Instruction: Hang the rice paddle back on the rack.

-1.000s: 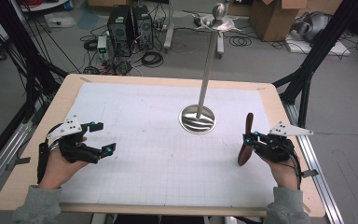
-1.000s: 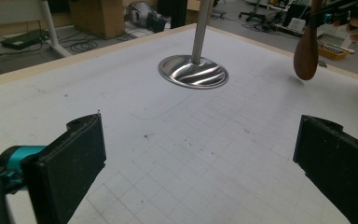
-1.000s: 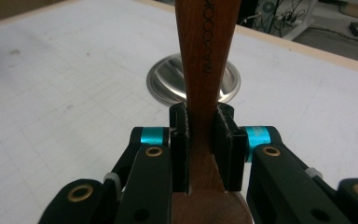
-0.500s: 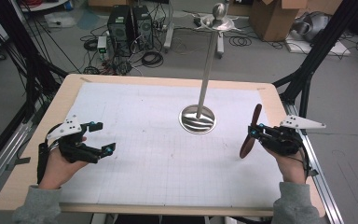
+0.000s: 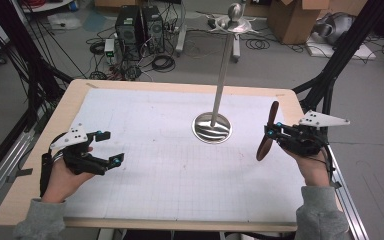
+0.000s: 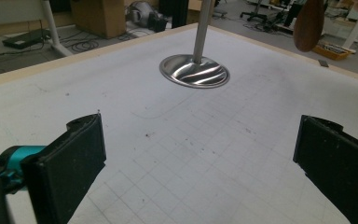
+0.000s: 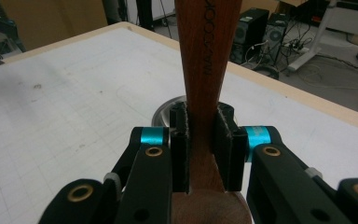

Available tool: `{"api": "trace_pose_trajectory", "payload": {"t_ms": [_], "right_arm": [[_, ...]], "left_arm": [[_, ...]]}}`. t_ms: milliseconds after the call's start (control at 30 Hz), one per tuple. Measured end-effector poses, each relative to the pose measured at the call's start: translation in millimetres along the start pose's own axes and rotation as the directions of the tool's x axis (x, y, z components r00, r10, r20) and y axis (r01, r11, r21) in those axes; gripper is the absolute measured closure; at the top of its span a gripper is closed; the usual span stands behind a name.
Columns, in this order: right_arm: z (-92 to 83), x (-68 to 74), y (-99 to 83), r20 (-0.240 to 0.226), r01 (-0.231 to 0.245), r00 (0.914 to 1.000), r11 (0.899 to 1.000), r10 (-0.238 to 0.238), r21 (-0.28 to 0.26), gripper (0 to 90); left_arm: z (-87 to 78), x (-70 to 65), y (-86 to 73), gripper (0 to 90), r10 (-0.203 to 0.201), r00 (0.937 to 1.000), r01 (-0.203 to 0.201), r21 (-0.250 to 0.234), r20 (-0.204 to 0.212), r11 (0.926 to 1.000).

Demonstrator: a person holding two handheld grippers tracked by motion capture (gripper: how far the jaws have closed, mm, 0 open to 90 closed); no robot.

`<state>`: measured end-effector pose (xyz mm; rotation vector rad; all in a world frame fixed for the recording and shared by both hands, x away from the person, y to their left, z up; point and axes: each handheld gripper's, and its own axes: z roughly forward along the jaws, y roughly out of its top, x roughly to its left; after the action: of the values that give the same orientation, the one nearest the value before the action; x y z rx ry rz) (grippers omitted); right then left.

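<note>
My right gripper (image 5: pixel 276 134) is shut on a brown wooden spoon (image 5: pixel 268 132) and holds it in the air over the table's right side, handle up and bowl down. In the right gripper view the jaws of the right gripper (image 7: pixel 201 140) pinch the spoon's handle (image 7: pixel 207 56). My left gripper (image 5: pixel 111 146) rests open near the table's left side, nothing between its jaws. In the left gripper view, the left gripper (image 6: pixel 200 154) has its pads wide apart over the gridded mat (image 6: pixel 177 154). A metal stand (image 5: pixel 212 127) with a round base and tall pole rises mid-table.
The white gridded mat (image 5: pixel 170 165) covers the wooden table (image 5: pixel 70 100). The stand's pole carries a small dish and ball (image 5: pixel 235 20) at its top. Computers (image 5: pixel 139 27), cables and cardboard boxes (image 5: pixel 292 17) lie on the floor beyond the far edge. Black frame struts flank both sides.
My right gripper has lifted and tipped the spoon, moving slightly toward the far side. The left gripper has stayed still and open.
</note>
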<state>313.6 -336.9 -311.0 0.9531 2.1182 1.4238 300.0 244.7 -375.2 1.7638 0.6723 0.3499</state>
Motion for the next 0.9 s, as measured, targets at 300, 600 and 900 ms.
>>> {"api": "trace_pose_trajectory", "payload": {"t_ms": [300,600,900], "right_arm": [[3.6,1.8,4.1,-0.004,0.001,1.0,1.0,-0.001,-0.03,77.8],[12.4,-5.6,11.4,0.007,0.0,1.0,1.0,0.0,-0.018,77.8],[17.5,-12.0,26.0,0.011,0.019,0.9998,1.0,-0.019,-0.019,77.9]], "left_arm": [[0.4,-0.2,-1.5,2.7,-0.002,1.0,0.002,0.005,0.002,1.0],[-0.9,-0.4,-2.6,2.7,-0.004,1.0,0.004,0.003,-0.003,1.0],[-2.9,-0.1,-4.1,2.7,-0.007,0.9999,0.007,0.007,-0.012,0.9999]]}}
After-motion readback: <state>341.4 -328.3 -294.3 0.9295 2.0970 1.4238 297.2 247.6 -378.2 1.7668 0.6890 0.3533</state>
